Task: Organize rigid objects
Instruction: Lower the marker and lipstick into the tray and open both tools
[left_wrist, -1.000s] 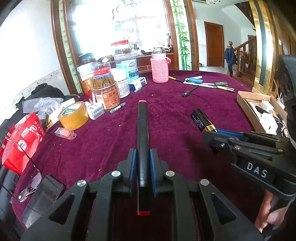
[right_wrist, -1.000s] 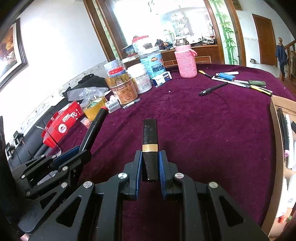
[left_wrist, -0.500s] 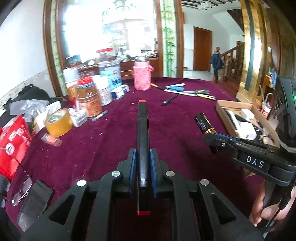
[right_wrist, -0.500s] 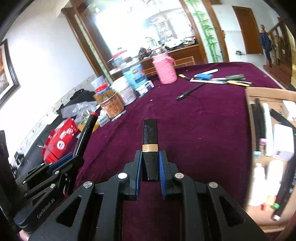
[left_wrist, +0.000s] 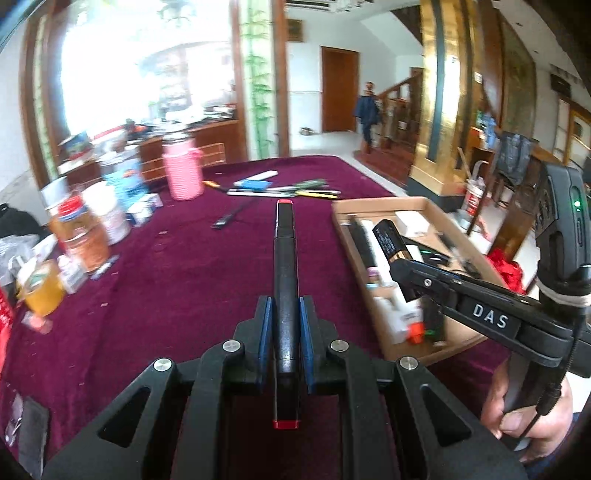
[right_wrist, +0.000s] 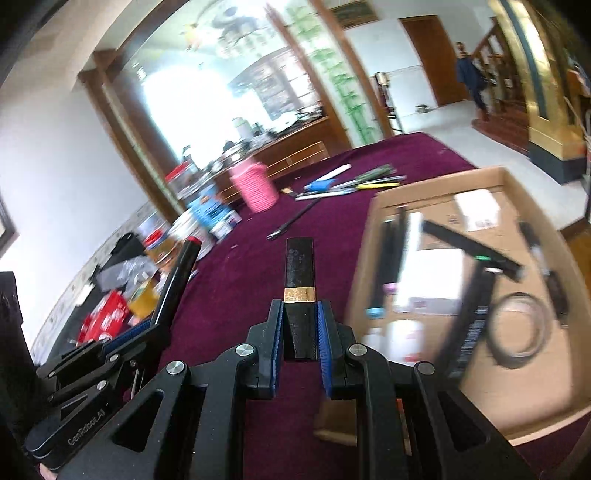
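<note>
The jars (left_wrist: 85, 236) at the left of the table are smeared by motion blur — their labels cannot be read. The cardboard box (right_wrist: 436, 192) is blurred too, its contents mostly streaks, its near corner hidden behind the right gripper (right_wrist: 300, 332). The red packet (left_wrist: 4, 325) is cut by the frame's edge.

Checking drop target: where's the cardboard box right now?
The cardboard box sits on the maroon table's right side in both wrist views, just beyond the right tongs, past the pens.
</note>
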